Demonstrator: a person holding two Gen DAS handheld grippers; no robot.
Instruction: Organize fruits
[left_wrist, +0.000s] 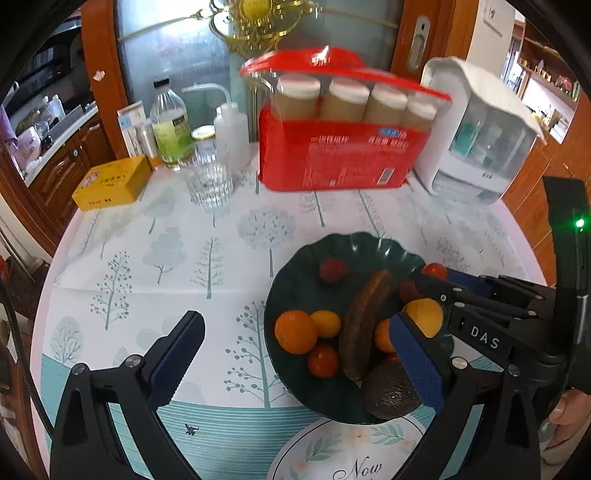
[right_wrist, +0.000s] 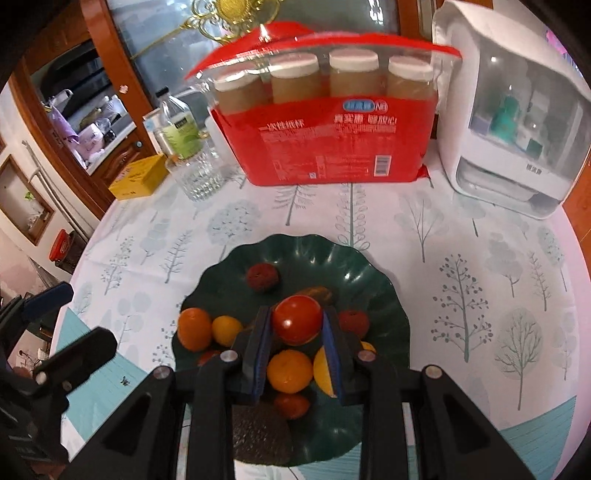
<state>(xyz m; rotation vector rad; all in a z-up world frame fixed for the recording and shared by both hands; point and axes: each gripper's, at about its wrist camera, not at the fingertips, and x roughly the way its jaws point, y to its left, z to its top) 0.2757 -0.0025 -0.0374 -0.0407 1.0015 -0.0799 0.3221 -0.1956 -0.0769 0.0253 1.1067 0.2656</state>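
A dark green scalloped plate (left_wrist: 303, 273) (right_wrist: 369, 273) holds several fruits: a brown banana (left_wrist: 364, 325), oranges (left_wrist: 295, 331) (right_wrist: 290, 371), small tomatoes (left_wrist: 323, 361), a dark avocado (left_wrist: 391, 393) (right_wrist: 258, 432) and a dark red lychee (right_wrist: 263, 277). My right gripper (right_wrist: 297, 325) is shut on a red tomato (right_wrist: 297, 319) and holds it over the plate; it also shows in the left wrist view (left_wrist: 430, 280). My left gripper (left_wrist: 295, 354) is open and empty, with the plate's left half between its fingers.
At the back of the round table stand a red pack of paper cups (left_wrist: 336, 147) (right_wrist: 332, 136), a white appliance (left_wrist: 480, 129) (right_wrist: 517, 110), a glass (left_wrist: 210, 181), bottles (left_wrist: 170, 122) and a yellow box (left_wrist: 110, 182). The tree-print tablecloth (left_wrist: 166, 258) covers the table.
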